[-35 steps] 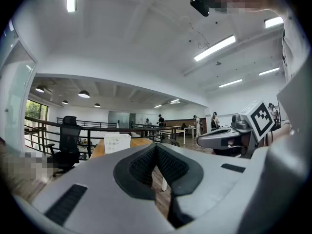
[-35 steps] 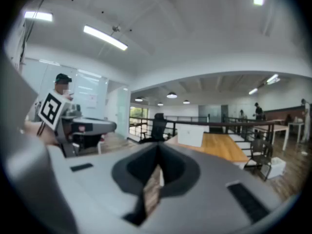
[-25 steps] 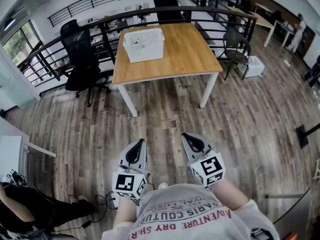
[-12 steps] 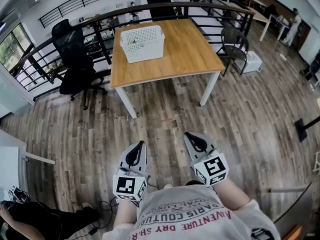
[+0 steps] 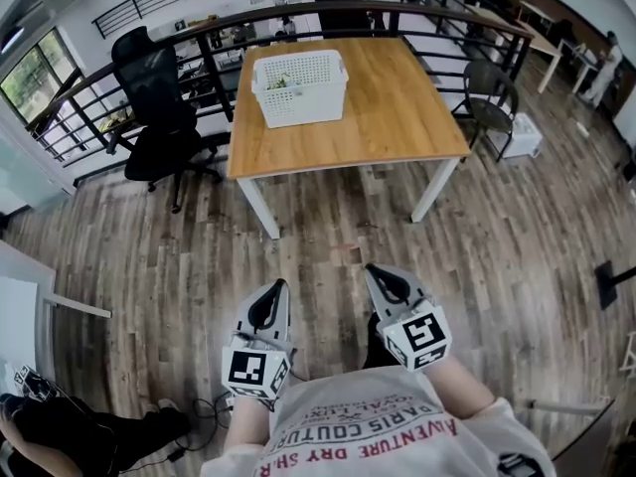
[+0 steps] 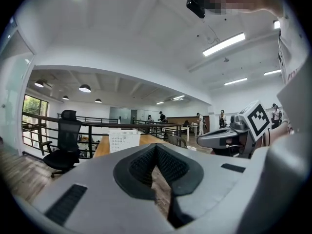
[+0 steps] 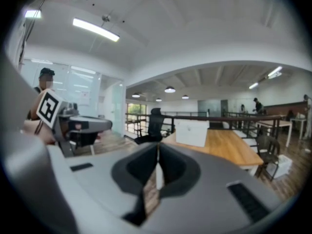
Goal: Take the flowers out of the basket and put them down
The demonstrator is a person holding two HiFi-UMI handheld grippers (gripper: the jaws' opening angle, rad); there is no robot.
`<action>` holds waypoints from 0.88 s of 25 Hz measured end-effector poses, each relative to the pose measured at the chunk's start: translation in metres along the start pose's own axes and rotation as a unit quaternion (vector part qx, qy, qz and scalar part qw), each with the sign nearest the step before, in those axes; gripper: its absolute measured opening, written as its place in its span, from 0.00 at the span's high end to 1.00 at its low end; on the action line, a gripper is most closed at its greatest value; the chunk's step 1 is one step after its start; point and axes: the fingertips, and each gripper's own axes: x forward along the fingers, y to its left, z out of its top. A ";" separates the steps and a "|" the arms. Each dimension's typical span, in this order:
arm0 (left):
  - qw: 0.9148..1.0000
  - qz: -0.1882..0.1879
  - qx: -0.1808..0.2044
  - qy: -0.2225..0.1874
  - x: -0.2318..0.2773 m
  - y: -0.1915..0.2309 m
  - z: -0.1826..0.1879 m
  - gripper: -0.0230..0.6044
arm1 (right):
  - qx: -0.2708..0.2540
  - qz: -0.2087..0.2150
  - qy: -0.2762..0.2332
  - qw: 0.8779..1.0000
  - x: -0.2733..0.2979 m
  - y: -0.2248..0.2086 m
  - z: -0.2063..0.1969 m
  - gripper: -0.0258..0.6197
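Plank floor (image 5: 179, 266) runs from the person's feet to a wooden table (image 5: 397, 107). Toward the table's far left corner stands a white basket (image 5: 303, 105). The green inside it is probably the flowers (image 5: 277, 82). Beyond are a black chair (image 5: 154, 97) and a railing (image 5: 397, 8). The left tool (image 5: 278, 286) and right tool (image 5: 376, 274) sit low before the chest and point toward the table, well apart from the basket. Both have their jaws pressed together with nothing between them.

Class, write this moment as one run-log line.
left tongs: shut, empty | right tongs: shut, empty | flowers: in basket on table, untouched
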 end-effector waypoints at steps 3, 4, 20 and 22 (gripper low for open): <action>1.000 0.022 0.002 0.000 0.038 0.002 -0.001 0.94 | -0.005 0.020 -0.003 1.000 0.026 -0.035 0.000 0.91; 1.000 0.028 0.001 0.000 0.052 0.002 0.000 0.94 | -0.007 0.027 -0.005 1.000 0.034 -0.050 0.003 0.91; 0.992 0.122 -0.035 -0.015 0.273 0.014 0.026 0.94 | -0.023 0.096 0.022 0.995 0.152 -0.271 0.027 0.91; 0.991 0.128 -0.035 -0.011 0.289 0.025 0.023 0.94 | -0.027 0.103 0.019 0.994 0.168 -0.281 0.030 0.91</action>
